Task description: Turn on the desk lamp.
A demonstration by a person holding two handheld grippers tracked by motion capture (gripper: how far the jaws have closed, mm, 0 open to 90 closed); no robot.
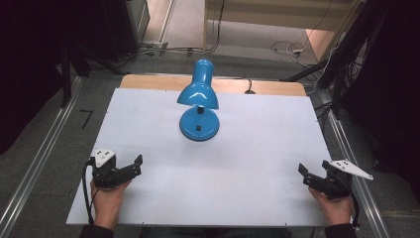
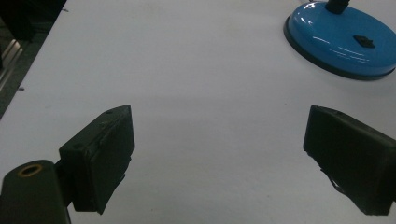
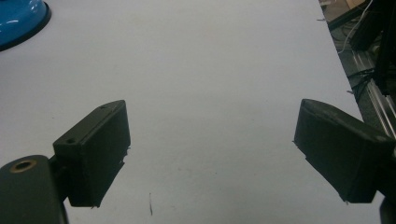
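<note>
pre-reach, nothing grabbed yet. my left gripper [image 1: 130, 167] and right gripper [image 1: 311, 177] both rest at the near bench [image 1: 257, 148] corners, fingers wide open, empty. blue lamp [image 1: 199, 101] stands upright mid-bench, well apart. next i'd say: left reaches for its base [image 2: 343, 42].

The blue metal desk lamp [image 1: 199, 101] stands on the white flat surface [image 1: 247, 148], toward its far middle. The left gripper [image 1: 130, 167] sits near-left, the right gripper [image 1: 309, 176] near-right, both well apart from it.
</note>
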